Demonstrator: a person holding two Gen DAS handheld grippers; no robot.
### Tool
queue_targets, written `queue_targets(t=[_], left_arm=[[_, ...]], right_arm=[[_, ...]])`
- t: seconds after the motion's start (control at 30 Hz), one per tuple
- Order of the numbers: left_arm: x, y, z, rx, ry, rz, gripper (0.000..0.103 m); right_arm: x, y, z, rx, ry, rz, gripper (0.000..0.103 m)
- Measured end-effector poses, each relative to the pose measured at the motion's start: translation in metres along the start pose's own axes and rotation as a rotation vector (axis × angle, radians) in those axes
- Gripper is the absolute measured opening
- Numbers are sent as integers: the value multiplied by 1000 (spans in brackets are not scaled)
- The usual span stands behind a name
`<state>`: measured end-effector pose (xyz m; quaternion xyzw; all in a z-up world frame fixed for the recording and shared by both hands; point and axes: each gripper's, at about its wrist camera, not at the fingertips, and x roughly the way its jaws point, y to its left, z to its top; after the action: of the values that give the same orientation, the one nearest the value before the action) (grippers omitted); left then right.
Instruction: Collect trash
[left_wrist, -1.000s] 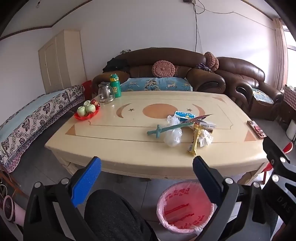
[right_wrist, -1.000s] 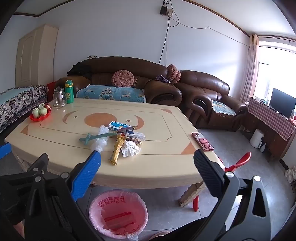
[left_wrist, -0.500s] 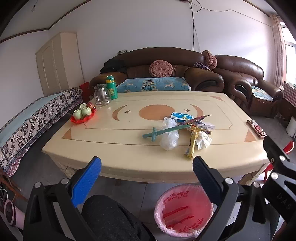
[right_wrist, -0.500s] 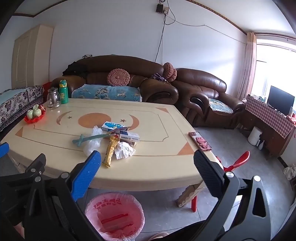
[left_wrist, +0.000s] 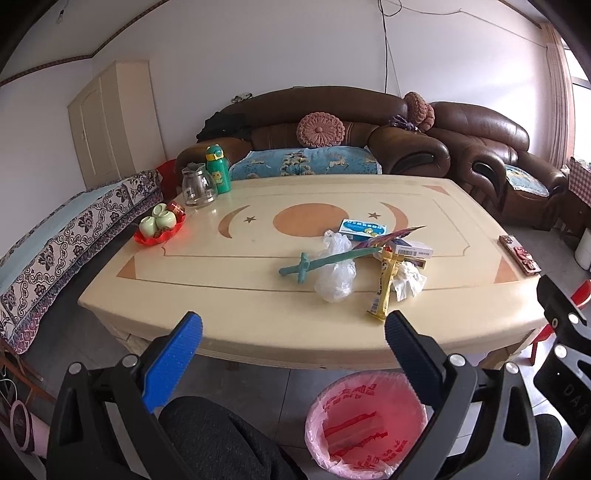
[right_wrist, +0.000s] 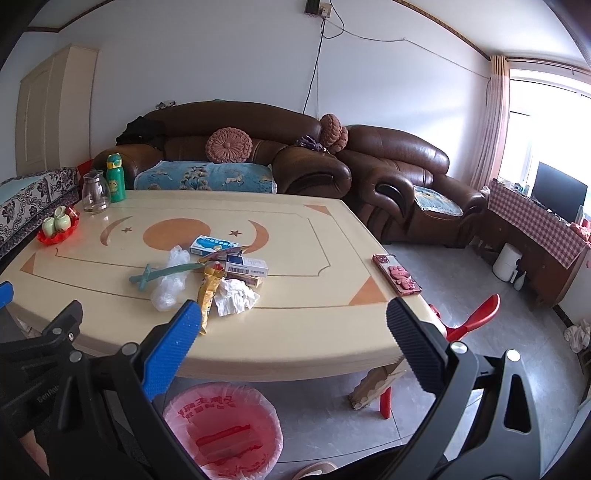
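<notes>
A pile of trash lies on the cream table (left_wrist: 221, 295): a clear plastic bag (left_wrist: 334, 273), a yellow wrapper (left_wrist: 384, 286), a crumpled tissue (left_wrist: 406, 282), small boxes (left_wrist: 364, 229) and a teal toy sword (left_wrist: 325, 260). The same pile shows in the right wrist view, with the tissue (right_wrist: 234, 297) and wrapper (right_wrist: 208, 291) nearest. A bin with a pink liner (left_wrist: 365, 424) (right_wrist: 221, 432) stands on the floor before the table. My left gripper (left_wrist: 293, 332) and right gripper (right_wrist: 293, 328) are both open and empty, short of the table's front edge.
A red tray of green cups (left_wrist: 160, 227), a glass jug (left_wrist: 197, 186) and a green bottle (left_wrist: 218, 170) stand at the table's far left. A phone in a red case (right_wrist: 397, 275) lies at the right edge. Brown sofas (right_wrist: 406, 170) stand behind. A red stool (right_wrist: 469, 321) is at right.
Both grippers have risen and moved slightly closer to the table; the trash pile looks nearer. Both stay open and empty.
</notes>
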<state>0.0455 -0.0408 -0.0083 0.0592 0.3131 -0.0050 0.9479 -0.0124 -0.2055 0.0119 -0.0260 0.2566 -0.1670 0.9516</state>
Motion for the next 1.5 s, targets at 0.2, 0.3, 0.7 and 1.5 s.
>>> queue_targets(t=[0.2,0.3,0.7,1.5], left_arm=[[12,0,6,1,11,5,97],[16,0,7,1,13,10,97],[36,0,16,-1,30,21,97],[111,-15,32,70,107,2,97]], right_arm=[[10,0,2,-1,10,4,98],[15,2,4,-3,14,6,98],[33,8,15,-16,26,17,98],[107,15,20,-30,91,59,98]])
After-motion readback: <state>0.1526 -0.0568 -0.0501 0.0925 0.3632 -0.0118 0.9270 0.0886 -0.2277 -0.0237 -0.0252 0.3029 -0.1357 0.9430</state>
